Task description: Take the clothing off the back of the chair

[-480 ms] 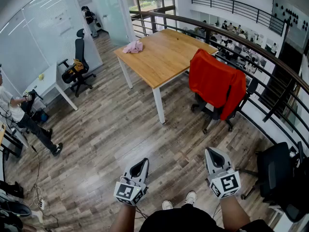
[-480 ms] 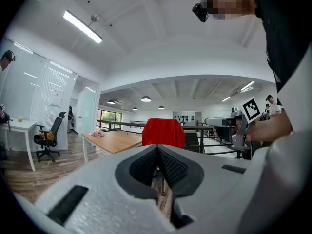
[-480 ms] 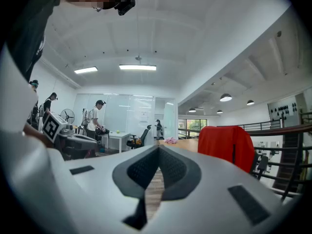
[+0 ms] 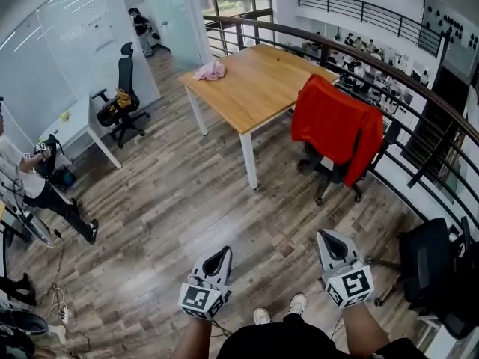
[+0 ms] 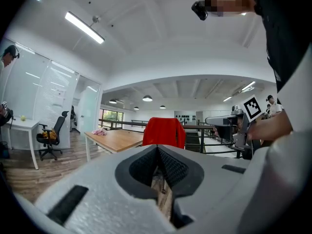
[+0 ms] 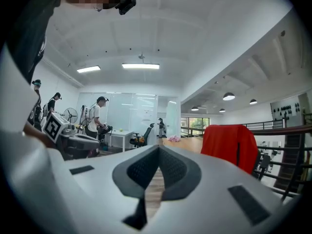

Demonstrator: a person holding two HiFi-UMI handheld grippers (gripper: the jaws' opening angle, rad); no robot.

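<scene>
A red garment hangs over the back of a black office chair beside the wooden table. The same red garment shows ahead in the left gripper view, and the red garment shows at right in the right gripper view. My left gripper and right gripper are held level over the floor, well short of the chair. Both are shut with nothing between their jaws.
A pink cloth lies at the table's far corner. A curved railing runs behind the chair. A second black chair stands at my right. Another office chair and a white desk are at left, with a person nearby.
The view has shifted slightly; the person at left moved a little. Both grippers keep their places and stay shut.
</scene>
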